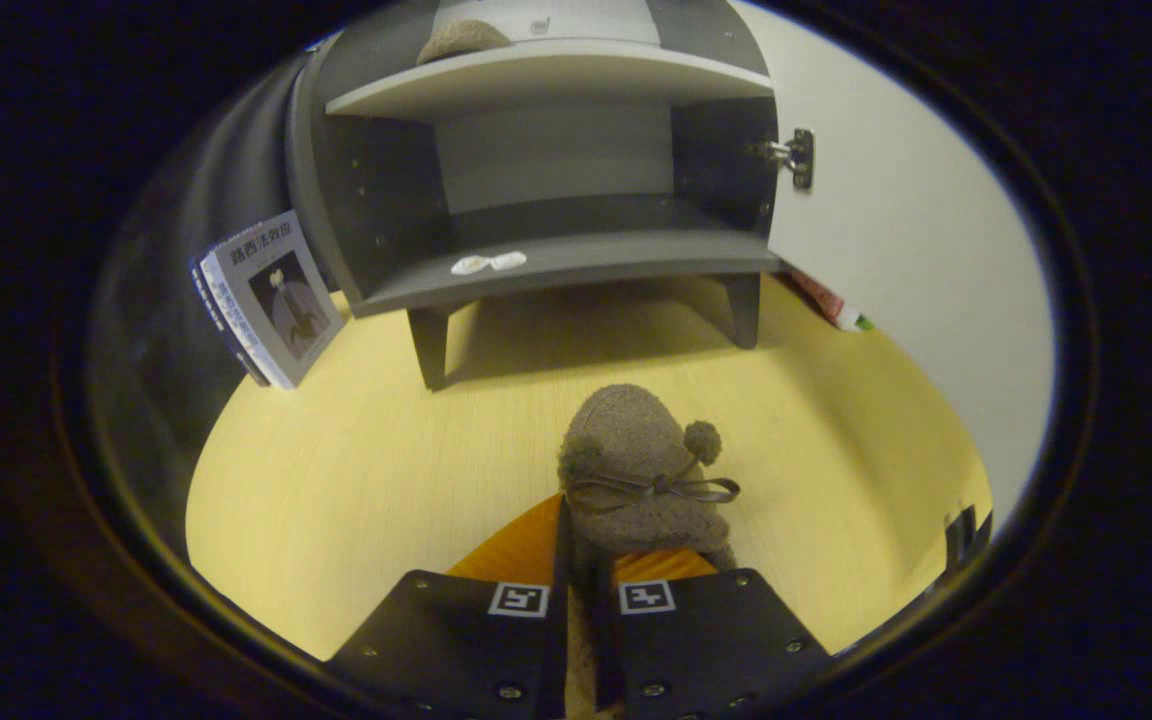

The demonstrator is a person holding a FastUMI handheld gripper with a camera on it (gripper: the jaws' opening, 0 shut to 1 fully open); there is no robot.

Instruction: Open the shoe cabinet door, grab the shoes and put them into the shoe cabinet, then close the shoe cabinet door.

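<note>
**Shoe in tongs, cabinet open**

The tongs (581, 560) are nearly closed, both fingers pressing the rear of a grey felt shoe (636, 470). Its long axis runs straight ahead from the fingers, toe towards the shoe cabinet (556, 160), with the bow and pompom on top. Whether it touches the yellow desk (356, 480) cannot be told. The cabinet door (896, 250) stands open at right. A second shoe (461, 40) lies on the upper shelf. Books (271, 300) lean just left of the cabinet.

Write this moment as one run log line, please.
door: open | gripper: shut on shoe, held ahead of cabinet | lower shelf: no shoe yet | upper shelf: one shoe
</note>
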